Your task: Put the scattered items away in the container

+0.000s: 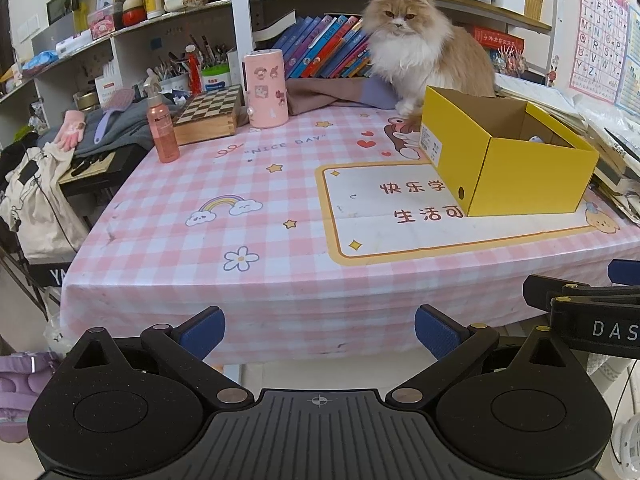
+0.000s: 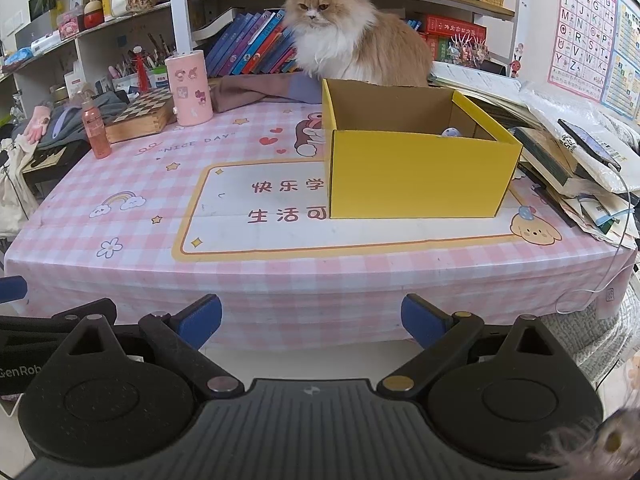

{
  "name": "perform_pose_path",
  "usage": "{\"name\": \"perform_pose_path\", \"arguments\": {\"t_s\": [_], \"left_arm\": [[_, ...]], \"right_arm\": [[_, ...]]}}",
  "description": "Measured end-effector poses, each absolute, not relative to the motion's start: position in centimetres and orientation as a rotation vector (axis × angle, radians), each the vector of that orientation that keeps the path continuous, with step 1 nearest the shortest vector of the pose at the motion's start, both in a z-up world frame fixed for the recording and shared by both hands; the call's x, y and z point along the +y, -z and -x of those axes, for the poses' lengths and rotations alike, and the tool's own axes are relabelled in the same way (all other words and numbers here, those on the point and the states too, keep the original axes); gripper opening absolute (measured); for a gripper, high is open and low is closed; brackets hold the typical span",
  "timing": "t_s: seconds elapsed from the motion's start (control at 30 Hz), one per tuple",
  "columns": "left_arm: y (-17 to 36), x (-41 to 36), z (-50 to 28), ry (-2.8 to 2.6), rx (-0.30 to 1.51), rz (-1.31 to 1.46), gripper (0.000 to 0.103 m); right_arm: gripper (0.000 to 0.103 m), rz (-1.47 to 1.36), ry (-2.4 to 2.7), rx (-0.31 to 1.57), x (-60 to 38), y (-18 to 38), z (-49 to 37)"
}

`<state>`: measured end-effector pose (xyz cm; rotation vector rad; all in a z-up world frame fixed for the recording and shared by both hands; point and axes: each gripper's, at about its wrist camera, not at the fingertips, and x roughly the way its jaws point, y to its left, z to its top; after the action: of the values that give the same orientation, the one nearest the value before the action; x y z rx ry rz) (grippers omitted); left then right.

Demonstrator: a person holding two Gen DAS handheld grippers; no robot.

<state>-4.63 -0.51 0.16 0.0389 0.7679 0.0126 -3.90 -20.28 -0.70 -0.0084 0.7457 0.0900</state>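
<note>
Yellow box (image 2: 416,172) is the landmark: open-topped cardboard, sitting on the pink checked tablecloth (image 2: 120,168). Inside it, low against the far wall, a small pale rounded item (image 2: 451,132) barely shows; what it is, cannot tell.

Risks, as judged: the cat (image 2: 344,36) sits just behind the box and could paw in or nudge it. Right of the box, a slumping stack of books and papers (image 2: 560,160) crowds the wall. Far left of the box, a pink spray bottle (image 2: 96,130) stands tall and narrow, likely tippy.

Left gripper (image 1: 320,332) and right gripper (image 2: 311,322) hang short of the table edge, in front of the box, jaws wide apart, holding nothing.
</note>
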Motion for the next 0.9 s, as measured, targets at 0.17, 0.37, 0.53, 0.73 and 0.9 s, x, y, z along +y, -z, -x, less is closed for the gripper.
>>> {"name": "perform_pose_path", "arguments": {"t_s": [0.17,0.37,0.53,0.73,0.9], "left_arm": [[-0.19,-0.48,4.63,-0.019,0.771,-0.038,0.102],[-0.16,-0.52,4.77,-0.03,0.772,-0.037,0.102],[-0.18,-0.4,4.97,-0.038,0.771,-0.032,0.102],[-0.19,-0.4,5.06,-0.036,0.769,-0.034,0.102],[-0.19,-0.45,5.11,-0.037,0.769,-0.035,0.102]], "right_arm": [[0.097,0.007,-0.093,0.749,-20.33,0.8,3.96],[0.098,0.008,-0.098,0.75,-20.15,0.84,3.94],[0.098,0.01,-0.106,0.751,-19.98,0.82,3.97],[0.098,0.009,-0.106,0.751,-19.97,0.8,4.02],[0.098,0.009,-0.106,0.751,-19.98,0.81,4.05]]}}
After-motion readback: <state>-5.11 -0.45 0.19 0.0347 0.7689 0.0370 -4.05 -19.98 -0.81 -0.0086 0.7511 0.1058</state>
